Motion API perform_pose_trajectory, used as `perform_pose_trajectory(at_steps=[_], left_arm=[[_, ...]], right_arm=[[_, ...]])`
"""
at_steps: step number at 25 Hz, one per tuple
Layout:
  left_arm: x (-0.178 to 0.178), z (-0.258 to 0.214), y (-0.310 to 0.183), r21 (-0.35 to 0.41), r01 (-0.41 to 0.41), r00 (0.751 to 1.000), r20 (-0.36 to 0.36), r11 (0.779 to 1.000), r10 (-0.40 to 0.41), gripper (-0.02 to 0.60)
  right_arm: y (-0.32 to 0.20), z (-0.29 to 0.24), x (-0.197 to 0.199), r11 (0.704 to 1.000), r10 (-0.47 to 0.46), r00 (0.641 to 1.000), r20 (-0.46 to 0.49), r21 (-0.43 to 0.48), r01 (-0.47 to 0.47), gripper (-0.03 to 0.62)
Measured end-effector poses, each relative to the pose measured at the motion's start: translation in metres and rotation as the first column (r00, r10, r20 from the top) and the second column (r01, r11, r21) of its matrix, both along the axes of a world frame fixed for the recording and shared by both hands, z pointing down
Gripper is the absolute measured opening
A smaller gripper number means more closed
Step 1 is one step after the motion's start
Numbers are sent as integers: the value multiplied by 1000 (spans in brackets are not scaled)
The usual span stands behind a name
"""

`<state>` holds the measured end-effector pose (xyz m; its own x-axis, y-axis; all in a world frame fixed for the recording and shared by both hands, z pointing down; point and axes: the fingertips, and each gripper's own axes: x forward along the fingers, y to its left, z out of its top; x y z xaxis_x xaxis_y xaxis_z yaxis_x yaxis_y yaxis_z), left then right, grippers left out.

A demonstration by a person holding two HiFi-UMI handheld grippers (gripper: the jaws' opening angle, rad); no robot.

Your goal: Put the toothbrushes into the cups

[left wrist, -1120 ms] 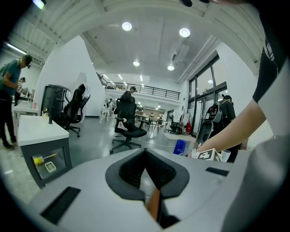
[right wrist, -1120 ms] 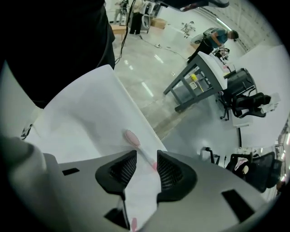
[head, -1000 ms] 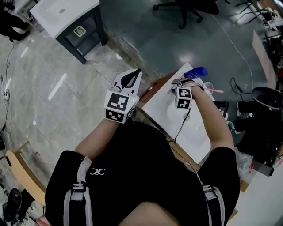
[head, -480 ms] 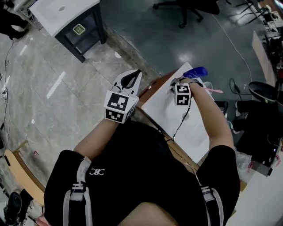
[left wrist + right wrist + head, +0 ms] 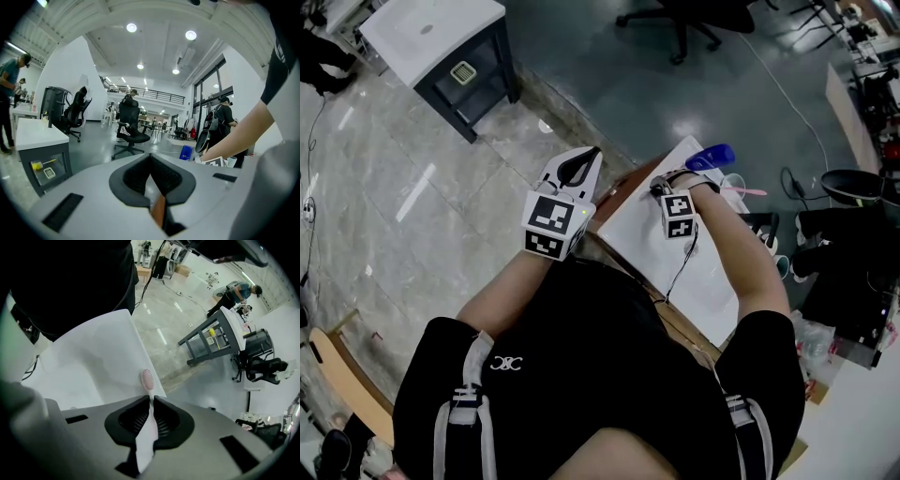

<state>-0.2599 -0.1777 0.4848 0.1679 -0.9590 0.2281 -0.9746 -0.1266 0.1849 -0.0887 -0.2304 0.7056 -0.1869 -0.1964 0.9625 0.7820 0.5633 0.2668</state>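
We are pinching the pink toothbrush (image 5: 147,379) by its handle in our right gripper (image 5: 152,399), jaws just now closing on it, over the white counter (image 5: 93,362); our left gripper (image 5: 150,157) is hovering, jaws together, empty

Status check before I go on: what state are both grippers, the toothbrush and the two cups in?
right gripper: jaws have just been closing, now clamped on the pink toothbrush.
pink toothbrush: held at its neck, head poking out past the jaws.
left gripper: shut, empty.
blue cup: upright, contents not visible.
clear cup: upright, contents unclear.
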Motion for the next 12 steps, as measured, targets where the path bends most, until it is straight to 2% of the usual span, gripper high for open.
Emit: perform_pose_trajectory(at_steps=[5, 9, 12], left_arm=[[0, -2, 1, 3, 1, 1000, 3, 1000, -1, 14], [1, -3, 0, 4, -1, 1000, 5, 1000, 1, 14], [3, -4, -1, 4, -11, 1000, 6, 1000, 11, 13]], right_arm=[[3, -9, -14, 1000, 0, 997, 80, 4, 0, 18], [2, -18, -21, 998, 65, 987, 146, -23, -62, 15], [2, -19, -19, 996, 89, 985, 147, -31, -85, 15]])
